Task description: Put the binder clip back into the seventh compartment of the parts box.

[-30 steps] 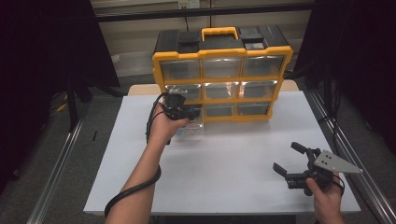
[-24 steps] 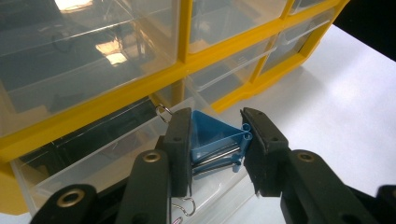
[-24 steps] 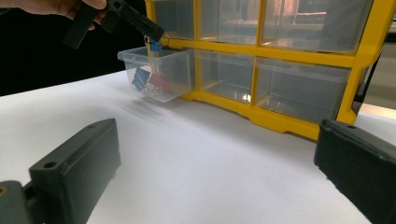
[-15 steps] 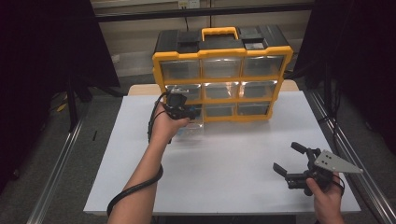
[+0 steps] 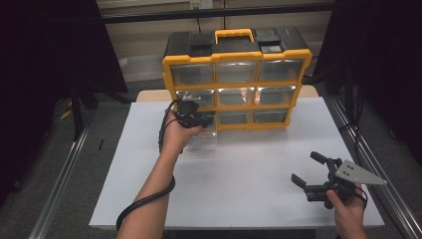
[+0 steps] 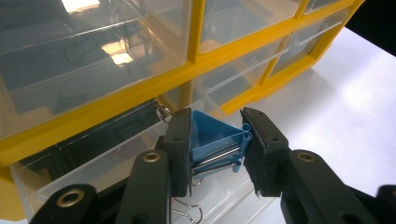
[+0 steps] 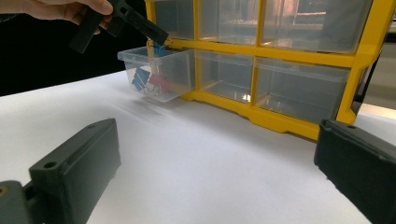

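Observation:
A yellow organizer with clear drawers stands at the back of the white table. Its bottom-left drawer is pulled out. In the right gripper view this drawer holds a blue clip and a red clip. My left gripper hovers just over the drawer, shut on a blue binder clip that sits between its two pads. My right gripper rests near the table's front right corner, jaws wide open with nothing between them.
The other drawers of the organizer are pushed in. A loose metal clip handle lies in the open drawer below the left jaws. Bare white table lies between the two hands. Metal rails run along both table sides.

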Tool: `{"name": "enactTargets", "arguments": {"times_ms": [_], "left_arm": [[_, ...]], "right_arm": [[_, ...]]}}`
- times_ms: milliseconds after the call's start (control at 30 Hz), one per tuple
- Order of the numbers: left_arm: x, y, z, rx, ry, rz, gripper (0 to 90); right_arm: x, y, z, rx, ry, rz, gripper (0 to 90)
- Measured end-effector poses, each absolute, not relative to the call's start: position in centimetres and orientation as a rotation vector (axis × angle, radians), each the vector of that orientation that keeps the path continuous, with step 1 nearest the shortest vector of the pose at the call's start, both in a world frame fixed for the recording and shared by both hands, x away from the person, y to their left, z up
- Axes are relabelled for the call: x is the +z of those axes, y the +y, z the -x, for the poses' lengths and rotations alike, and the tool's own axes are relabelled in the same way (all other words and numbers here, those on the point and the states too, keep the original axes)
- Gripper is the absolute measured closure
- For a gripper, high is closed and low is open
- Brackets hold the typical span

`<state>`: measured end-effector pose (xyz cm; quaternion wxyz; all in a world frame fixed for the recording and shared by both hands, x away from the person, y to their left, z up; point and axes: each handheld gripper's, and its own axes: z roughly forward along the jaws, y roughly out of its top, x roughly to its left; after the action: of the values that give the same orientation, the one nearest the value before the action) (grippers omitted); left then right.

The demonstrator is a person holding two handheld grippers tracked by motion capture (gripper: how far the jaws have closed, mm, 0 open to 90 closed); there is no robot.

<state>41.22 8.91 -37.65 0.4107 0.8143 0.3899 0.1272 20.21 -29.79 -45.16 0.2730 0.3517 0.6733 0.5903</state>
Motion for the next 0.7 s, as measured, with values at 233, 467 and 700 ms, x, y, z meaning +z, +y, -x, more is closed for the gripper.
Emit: {"name": "enactTargets", "arguments": {"times_ms": [233,467,700], "left_arm": [[-37.99,8.85,-41.25,0.307,0.979,-2.033,64.5],[-38.24,8.8,-41.23,0.306,0.972,-2.032,63.2],[-38.27,8.89,-40.93,0.275,0.984,-2.019,55.7]], "right_arm": [[-45.18,-29.75,-20.22,1.586,1.809,-0.949,0.0],[-45.2,-29.74,-20.24,1.586,1.811,-0.943,0.0],[-45.21,-29.73,-20.24,1.587,1.812,-0.946,0.0]]}}
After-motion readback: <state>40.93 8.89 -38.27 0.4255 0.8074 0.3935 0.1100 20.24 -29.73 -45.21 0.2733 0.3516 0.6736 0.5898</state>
